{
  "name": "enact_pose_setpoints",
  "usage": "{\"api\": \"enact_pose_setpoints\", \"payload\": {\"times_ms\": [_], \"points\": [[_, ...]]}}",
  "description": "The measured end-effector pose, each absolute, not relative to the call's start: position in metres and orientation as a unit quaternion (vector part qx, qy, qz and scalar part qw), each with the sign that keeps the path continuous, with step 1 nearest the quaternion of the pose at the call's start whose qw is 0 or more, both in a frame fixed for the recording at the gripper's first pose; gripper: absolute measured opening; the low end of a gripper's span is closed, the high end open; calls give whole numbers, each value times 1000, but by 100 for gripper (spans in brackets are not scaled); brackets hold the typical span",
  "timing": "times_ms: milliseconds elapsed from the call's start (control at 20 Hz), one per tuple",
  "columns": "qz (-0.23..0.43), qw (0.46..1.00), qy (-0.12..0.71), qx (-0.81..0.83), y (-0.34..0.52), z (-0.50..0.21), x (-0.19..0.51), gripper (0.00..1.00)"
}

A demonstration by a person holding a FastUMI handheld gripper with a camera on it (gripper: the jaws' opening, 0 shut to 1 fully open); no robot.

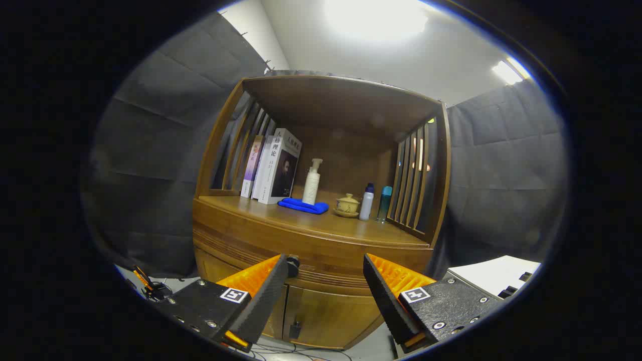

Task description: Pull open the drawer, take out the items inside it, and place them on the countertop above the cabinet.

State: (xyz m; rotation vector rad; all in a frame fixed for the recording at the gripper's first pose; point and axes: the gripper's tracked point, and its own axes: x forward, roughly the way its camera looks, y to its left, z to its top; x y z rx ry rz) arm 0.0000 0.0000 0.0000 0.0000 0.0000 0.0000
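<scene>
A wooden cabinet stands ahead of me with its drawer [321, 253] closed under the countertop [321, 225]. A small dark knob [293, 261] on the drawer front sits just beside my left fingertip. My gripper [326, 265] is open, its fingers spread wide in front of the drawer front, with nothing between them. The drawer's contents are hidden.
On the countertop stand books [273, 168], a white pump bottle [312, 183] on a blue cloth [303, 205], a small lidded teacup [347, 204] and two slim bottles [375, 202]. Below the drawer are two cabinet doors [326, 316]. Cables lie on the floor [296, 353].
</scene>
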Motion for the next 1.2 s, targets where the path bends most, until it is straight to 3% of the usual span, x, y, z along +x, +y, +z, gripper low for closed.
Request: {"api": "enact_pose_setpoints", "payload": {"times_ms": [1200], "points": [[-14, 999, 18, 25, -5, -4, 5, 95]]}}
